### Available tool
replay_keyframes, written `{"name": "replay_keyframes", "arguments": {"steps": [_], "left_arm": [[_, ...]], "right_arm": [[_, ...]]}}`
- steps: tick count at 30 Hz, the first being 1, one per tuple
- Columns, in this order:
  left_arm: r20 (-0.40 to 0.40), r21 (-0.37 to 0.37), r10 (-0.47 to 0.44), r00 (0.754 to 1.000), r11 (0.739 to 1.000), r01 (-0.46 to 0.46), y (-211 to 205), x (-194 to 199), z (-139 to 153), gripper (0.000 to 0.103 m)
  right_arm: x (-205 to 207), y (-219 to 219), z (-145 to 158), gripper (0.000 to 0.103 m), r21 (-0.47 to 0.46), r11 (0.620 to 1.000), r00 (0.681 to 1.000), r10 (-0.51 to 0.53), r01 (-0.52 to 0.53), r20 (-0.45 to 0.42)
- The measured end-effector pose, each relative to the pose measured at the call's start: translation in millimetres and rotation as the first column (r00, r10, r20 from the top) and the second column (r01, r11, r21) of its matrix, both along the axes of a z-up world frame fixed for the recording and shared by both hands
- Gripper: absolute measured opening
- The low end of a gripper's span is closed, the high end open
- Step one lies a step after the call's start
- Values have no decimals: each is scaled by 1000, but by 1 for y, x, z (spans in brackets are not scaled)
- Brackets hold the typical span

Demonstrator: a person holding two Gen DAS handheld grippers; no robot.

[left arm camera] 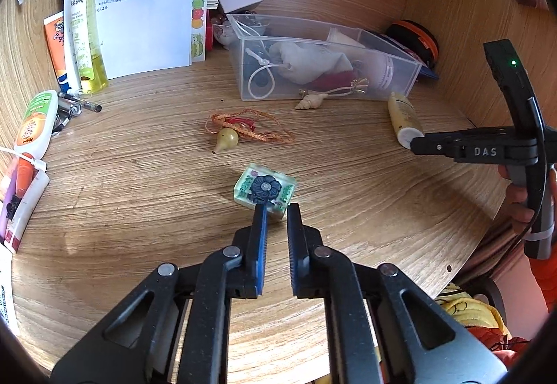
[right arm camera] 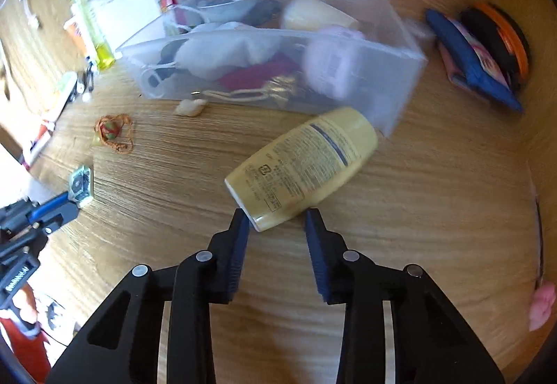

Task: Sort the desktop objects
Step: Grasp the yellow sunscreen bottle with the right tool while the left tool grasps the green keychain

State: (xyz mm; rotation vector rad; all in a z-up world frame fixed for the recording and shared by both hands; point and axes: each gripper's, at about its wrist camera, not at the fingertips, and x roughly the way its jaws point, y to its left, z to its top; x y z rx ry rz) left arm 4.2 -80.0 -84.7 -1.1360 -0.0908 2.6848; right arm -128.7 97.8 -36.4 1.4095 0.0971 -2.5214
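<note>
A clear block with a dark flower inside [left arm camera: 264, 187] lies mid-desk. My left gripper [left arm camera: 277, 210] is shut on its near edge, and the right wrist view shows that gripper [right arm camera: 71, 203] at the far left with the block [right arm camera: 80, 185] at its blue tips. A yellow lotion bottle [right arm camera: 306, 161] lies on its side in front of the clear bin. My right gripper [right arm camera: 278, 215] is shut on the bottle's cap end, one finger on each side. The left wrist view shows the bottle [left arm camera: 402, 114] at the right, with the right gripper [left arm camera: 414, 143] over its white cap.
A clear plastic bin [left arm camera: 400, 77] holding pouches and cords stands at the back. On the desk lie a seashell [left arm camera: 310, 102] and a gourd charm with orange cord [left arm camera: 228, 138]. Tubes [left arm camera: 34, 119], a green spray bottle [left arm camera: 87, 36] and papers [left arm camera: 146, 18] crowd the left. A black-orange case [right arm camera: 501, 39] sits back right.
</note>
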Motion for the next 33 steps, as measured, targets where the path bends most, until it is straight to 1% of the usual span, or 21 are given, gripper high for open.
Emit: {"name": "replay_keyframes", "arguments": {"steps": [3, 4, 5, 6, 7, 8, 10, 11, 13, 15, 17, 20, 23, 27, 28, 30, 31, 32, 33], "left_arm": [[2, -3, 1, 1000, 1000, -1, 3, 0, 0, 10], [3, -4, 3, 1000, 1000, -3, 3, -1, 0, 10], [4, -7, 8, 1000, 1000, -8, 3, -1, 1, 10], [3, -14, 14, 1000, 1000, -14, 3, -1, 1, 10], [2, -24, 20, 1000, 1000, -20, 3, -1, 1, 10], [2, -28, 20, 1000, 999, -20, 3, -1, 1, 12], [6, -37, 17, 1000, 999, -17, 2, -3, 1, 13], [5, -48, 16, 1000, 999, -15, 2, -5, 1, 17], [4, -75, 8, 1000, 997, -7, 4, -8, 1, 26], [1, -103, 10, 1000, 995, -10, 5, -11, 1, 42], [-1, -108, 9, 1000, 994, -9, 3, -14, 0, 43], [6, -92, 7, 1000, 996, -6, 1, -19, 0, 43], [15, -94, -9, 1000, 996, 10, 4, -27, 1, 43], [10, -134, -33, 999, 990, 35, 12, -33, 0, 43], [7, -140, -38, 999, 989, 39, 13, -33, 0, 43], [-6, -147, -45, 999, 988, 43, 14, -32, -1, 42], [-6, -145, -43, 999, 988, 42, 14, -32, -1, 40], [-4, -148, -44, 999, 988, 42, 14, -32, -1, 40], [-3, -154, -43, 999, 987, 42, 15, -32, -1, 40]], "right_arm": [[0, 8, 2, 33, -69, 995, 997, -64, 67, 34], [-1, 5, 1, 36, -79, 994, 996, -78, 81, 39], [-2, 3, 1, 44, -83, 993, 996, -86, 89, 37], [-3, 1, 1, 50, -76, 992, 995, -96, 98, 31], [-5, -1, 1, 62, -66, 992, 994, -109, 111, 27], [-7, -4, 1, 70, -63, 990, 992, -123, 125, 23], [-13, -11, -1, 75, -72, 988, 990, -136, 137, 25], [-14, -7, 1, 77, -66, 986, 988, -150, 151, 22], [-20, -9, -1, 81, -48, 985, 986, -165, 166, 18], [-24, -13, -2, 83, -27, 984, 984, -177, 178, 11], [-27, -18, -3, 87, 2, 983, 983, -183, 183, 1], [-30, -25, -6, 92, 43, 982, 983, -185, 186, -17], [-32, -27, -8, 95, 56, 980, 982, -187, 189, -40], [-37, -23, -7, 94, 59, 980, 981, -188, 190, -37], [-38, -21, -7, 92, 63, 980, 982, -185, 187, -41], [-38, -16, -7, 91, 64, 984, 985, -166, 169, -49], [-37, -15, -6, 87, 63, 986, 987, -153, 156, -56], [-35, -13, -5, 80, 62, 988, 989, -136, 140, -66], [-34, -10, -4, 77, 60, 990, 990, -124, 129, -71]]}}
